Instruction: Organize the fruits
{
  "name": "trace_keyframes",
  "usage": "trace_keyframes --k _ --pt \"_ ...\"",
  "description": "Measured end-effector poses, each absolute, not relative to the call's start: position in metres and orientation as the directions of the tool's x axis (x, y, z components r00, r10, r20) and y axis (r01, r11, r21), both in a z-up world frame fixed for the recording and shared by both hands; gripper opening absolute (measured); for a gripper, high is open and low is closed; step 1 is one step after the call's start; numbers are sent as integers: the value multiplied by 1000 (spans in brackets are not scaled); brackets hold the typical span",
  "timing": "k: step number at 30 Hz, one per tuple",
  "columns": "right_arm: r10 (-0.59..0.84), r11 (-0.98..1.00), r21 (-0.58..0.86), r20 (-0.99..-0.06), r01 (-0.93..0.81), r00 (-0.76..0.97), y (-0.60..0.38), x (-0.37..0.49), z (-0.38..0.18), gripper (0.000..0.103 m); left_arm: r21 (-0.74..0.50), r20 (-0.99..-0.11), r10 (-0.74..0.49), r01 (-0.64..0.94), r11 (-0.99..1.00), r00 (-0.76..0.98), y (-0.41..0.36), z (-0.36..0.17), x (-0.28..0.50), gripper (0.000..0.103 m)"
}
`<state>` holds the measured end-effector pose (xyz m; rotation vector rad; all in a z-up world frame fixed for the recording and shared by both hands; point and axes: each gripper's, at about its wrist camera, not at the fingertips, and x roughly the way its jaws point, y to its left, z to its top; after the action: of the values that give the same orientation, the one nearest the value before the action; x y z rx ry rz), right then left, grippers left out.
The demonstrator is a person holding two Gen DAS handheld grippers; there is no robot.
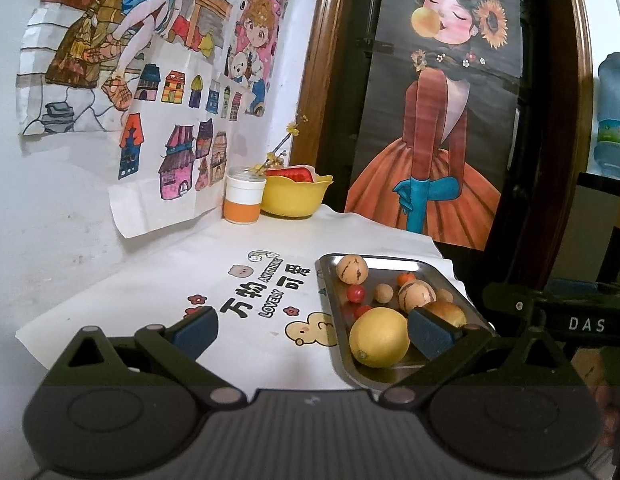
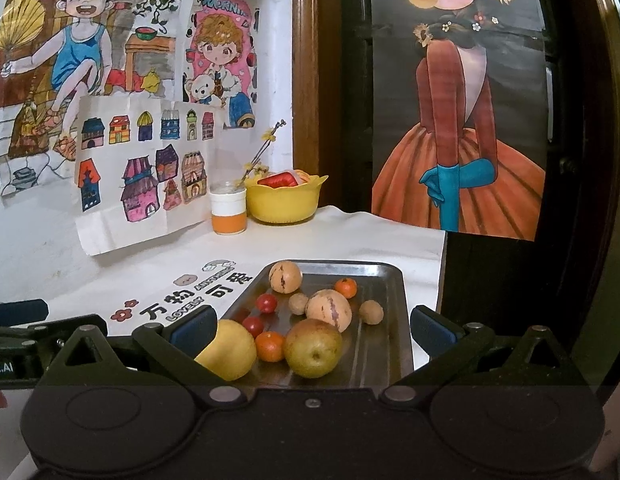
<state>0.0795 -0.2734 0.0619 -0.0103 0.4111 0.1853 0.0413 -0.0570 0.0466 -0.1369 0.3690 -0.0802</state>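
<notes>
Both my grippers, left gripper (image 1: 312,334) and right gripper (image 2: 310,330), hanging spread, grasping nothing. Fruits crowding steel tray (image 2: 394,280) – lemon (image 2: 229,350) touching my right finger (image 2: 192,326) – risking nudging round fruit rolling off.

The pear (image 1: 446,313) is half covered by the left gripper's right pad (image 1: 430,332), and the lemon (image 2: 229,350) is clipped by the right gripper's left pad (image 2: 194,330). What's piled in the yellow bowl (image 2: 284,202) far ahead can't really be made out, just something red (image 2: 279,179). The water jug (image 1: 614,116) gets cut off at the right edge. The drawings (image 2: 82,40) up top are cropped too.
</notes>
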Motion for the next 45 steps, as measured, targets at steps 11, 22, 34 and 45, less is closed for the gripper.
trace_keyframes --k 11,22,34,45 --pt "178 983 26 -404 -183 897 -266 65 60 102 -140 -358 -92 44 989 929 -49 44 25 103" --pt "180 982 16 -408 -191 895 -253 46 56 102 -136 -358 -84 38 990 930 -44 42 13 103" --pt "168 985 30 -427 -172 888 -249 34 47 102 -132 -372 -83 35 991 925 -40 36 4 103" --pt "158 986 27 -431 -163 889 -244 19 40 102 -129 -375 -78 31 991 924 -37 34 -1 103"
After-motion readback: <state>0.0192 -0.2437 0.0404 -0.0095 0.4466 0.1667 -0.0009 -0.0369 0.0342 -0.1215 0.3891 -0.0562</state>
